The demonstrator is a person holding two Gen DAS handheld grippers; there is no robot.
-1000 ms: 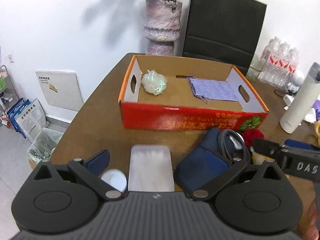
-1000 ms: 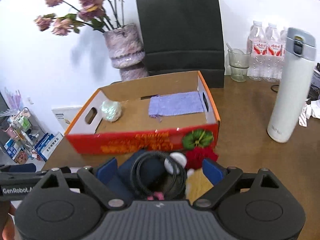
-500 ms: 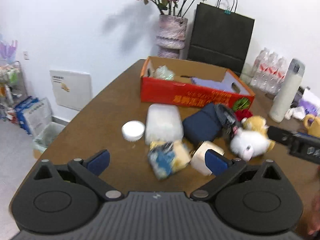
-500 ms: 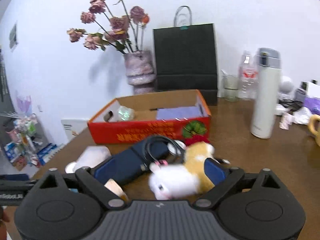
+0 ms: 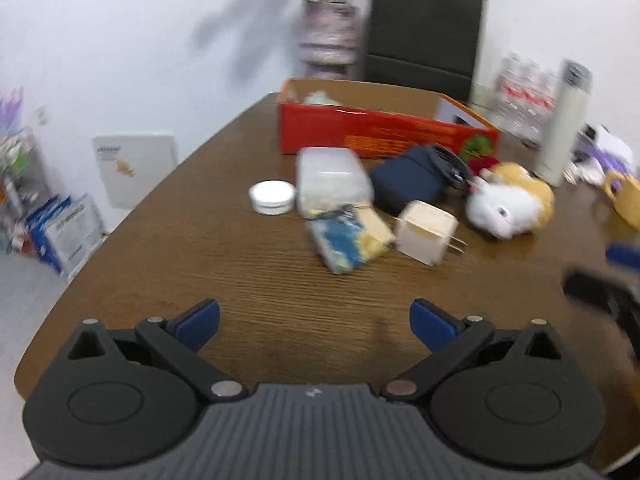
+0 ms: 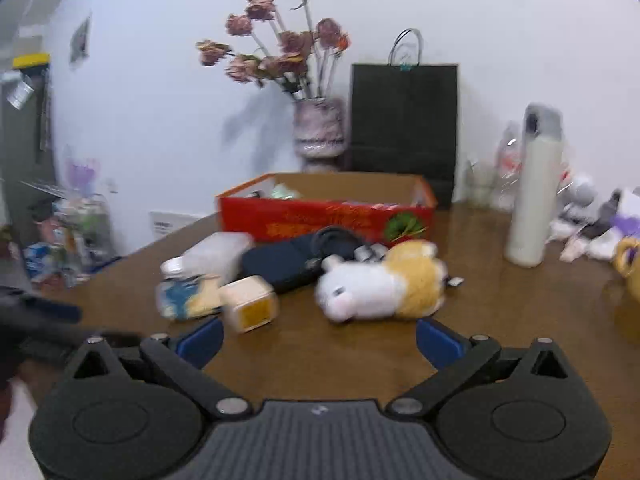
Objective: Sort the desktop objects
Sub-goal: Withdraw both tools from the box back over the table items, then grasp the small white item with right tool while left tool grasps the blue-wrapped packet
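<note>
A red cardboard box (image 5: 380, 132) (image 6: 324, 216) stands at the back of the brown table. In front of it lie a white round lid (image 5: 272, 197), a clear plastic box (image 5: 332, 176), a dark blue pouch (image 5: 408, 184) with a black cable, a blue and yellow packet (image 5: 348, 236), a cream plug adapter (image 5: 426, 232) (image 6: 250, 308) and a white and yellow plush toy (image 5: 508, 204) (image 6: 380, 280). My left gripper (image 5: 314, 320) is open and empty, short of the objects. My right gripper (image 6: 318, 340) is open and empty, near the plush toy.
A vase of dried flowers (image 6: 318, 128), a black paper bag (image 6: 404, 120), a white thermos (image 6: 532, 188), water bottles and a yellow mug (image 5: 624, 196) stand at the back and right. The table's left edge (image 5: 132, 216) drops to the floor.
Both grippers have pulled back and away from the box, so the whole pile of objects now shows ahead of them. Both stay open and empty.
</note>
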